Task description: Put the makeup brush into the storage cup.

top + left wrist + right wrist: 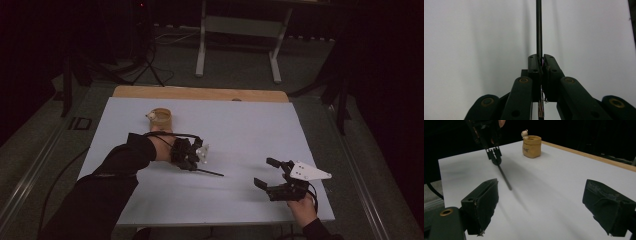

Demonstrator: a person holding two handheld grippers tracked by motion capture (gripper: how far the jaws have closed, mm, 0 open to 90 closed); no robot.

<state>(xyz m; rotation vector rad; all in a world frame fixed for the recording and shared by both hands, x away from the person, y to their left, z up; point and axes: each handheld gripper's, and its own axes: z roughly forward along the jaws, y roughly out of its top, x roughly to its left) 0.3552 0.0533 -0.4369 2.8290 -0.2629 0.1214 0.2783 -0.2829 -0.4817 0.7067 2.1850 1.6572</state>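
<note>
My left gripper (196,169) is shut on a thin black rod (211,173) that sticks out to the right, low over the white table top (240,135). In the left gripper view the rod (539,27) runs straight ahead from between the closed fingertips (534,62). The right gripper view shows that gripper (494,157) and the rod (505,178) slanting down toward the surface. My right gripper (265,172) stands open near the front right of the table with nothing between its pads (482,203). A small tan pot (161,118) with a little white figure on its rim stands at the back left.
The table's wooden far edge (200,93) lies beyond the white sheet. Behind it on the dark floor stand a grey frame (237,35) and a tripod (147,55). The tan pot (532,146) is well away from both grippers.
</note>
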